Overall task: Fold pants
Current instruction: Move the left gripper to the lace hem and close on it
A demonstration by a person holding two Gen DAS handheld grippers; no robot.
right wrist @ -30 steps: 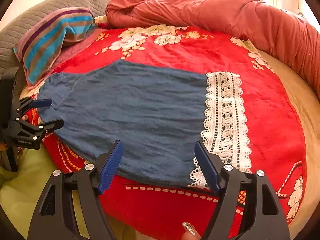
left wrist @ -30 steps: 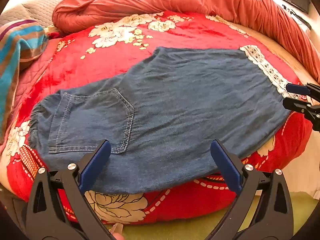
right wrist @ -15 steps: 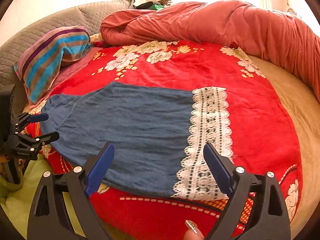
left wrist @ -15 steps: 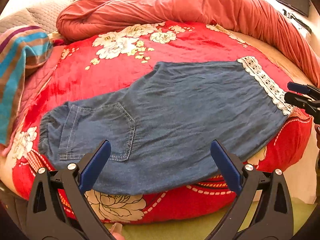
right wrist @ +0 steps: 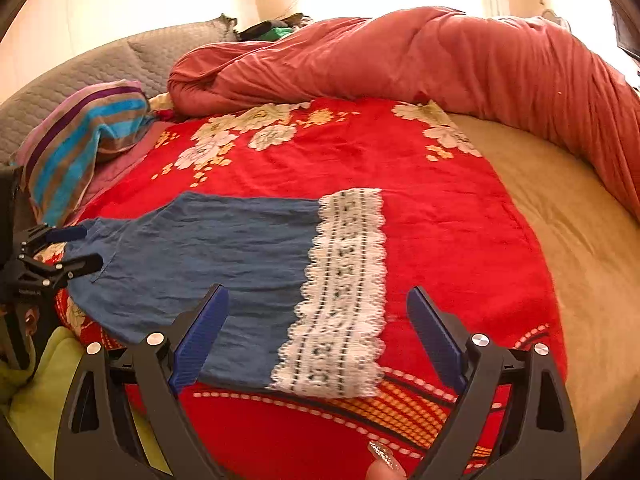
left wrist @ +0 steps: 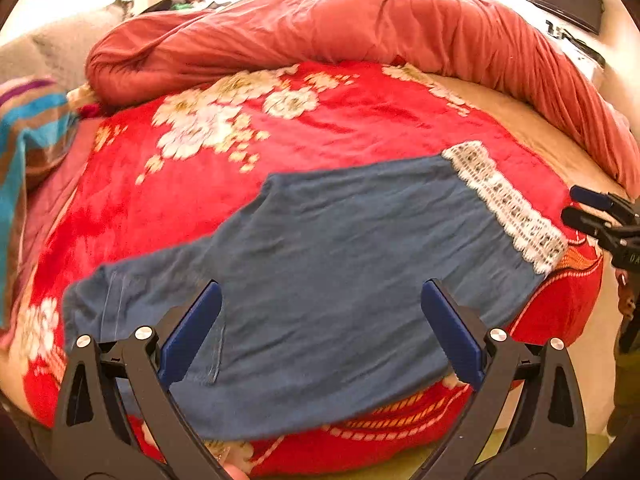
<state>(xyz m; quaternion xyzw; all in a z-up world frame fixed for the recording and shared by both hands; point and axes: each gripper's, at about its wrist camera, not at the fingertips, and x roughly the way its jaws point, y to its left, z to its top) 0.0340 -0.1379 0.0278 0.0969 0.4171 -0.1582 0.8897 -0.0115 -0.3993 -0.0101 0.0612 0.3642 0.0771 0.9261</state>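
Two open claws, left claw (left wrist: 320, 332), right claw (right wrist: 318, 336), pants (left wrist: 320, 280) flat, no legible writing

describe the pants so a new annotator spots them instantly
Find the red flowered blanket covering the bed. The pants lie flat on its near edge: blue denim, with a white lace band at the leg end, unlike the striped pillow or pink duvet.

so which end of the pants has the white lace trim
The end of the pants in front of the right gripper, where the lace band crosses the hem. The end by the left gripper is plain denim.
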